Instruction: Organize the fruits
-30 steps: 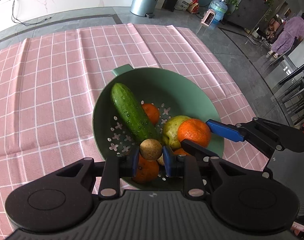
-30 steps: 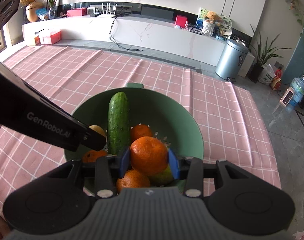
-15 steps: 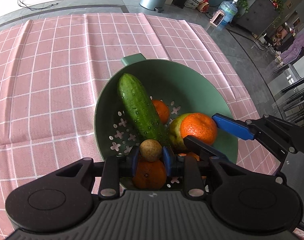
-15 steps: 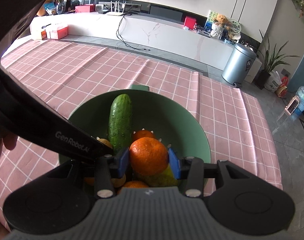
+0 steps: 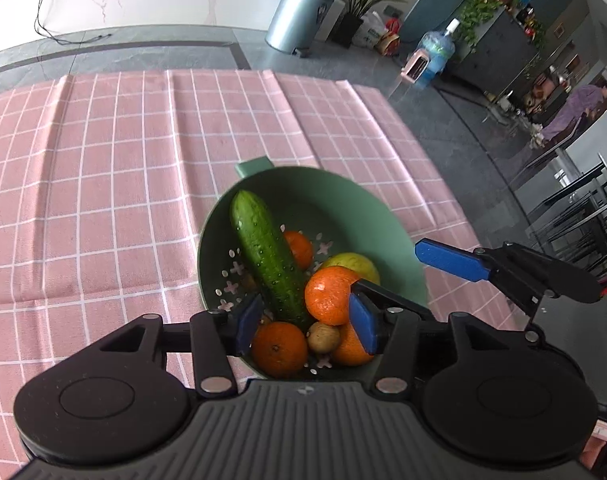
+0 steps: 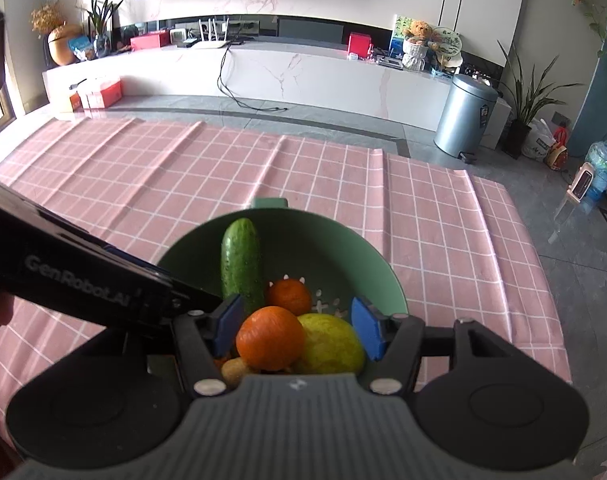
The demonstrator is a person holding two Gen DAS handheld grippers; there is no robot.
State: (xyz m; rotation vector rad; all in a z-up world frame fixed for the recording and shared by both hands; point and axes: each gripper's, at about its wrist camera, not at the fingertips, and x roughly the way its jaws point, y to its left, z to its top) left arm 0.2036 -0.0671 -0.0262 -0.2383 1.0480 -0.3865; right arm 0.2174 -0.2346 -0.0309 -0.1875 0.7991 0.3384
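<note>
A green colander bowl (image 5: 343,196) (image 6: 367,252) stands on the pink checked cloth. In it lie a cucumber (image 5: 267,256) (image 6: 241,264), several oranges (image 5: 327,294) (image 6: 269,338), a yellow-green pear (image 5: 357,262) (image 6: 331,346) and a small brown fruit (image 5: 323,337) (image 6: 233,370). My left gripper (image 5: 305,322) is open and empty above the bowl's near side, with the brown fruit lying below it. My right gripper (image 6: 297,328) is open just above the bowl; an orange and the pear lie loose between its blue pads. The right gripper also shows at the right of the left wrist view (image 5: 423,276).
The pink checked tablecloth (image 5: 103,200) (image 6: 443,216) covers the table and ends near the right side. Beyond it are grey floor, a metal bin (image 6: 465,114) and a white counter. The left gripper's body crosses the left of the right wrist view (image 6: 83,280).
Both grippers opened. The left let go of the small brown fruit and the right let go of the orange; both fruits now lie in the bowl. Both grippers drew back slightly.
</note>
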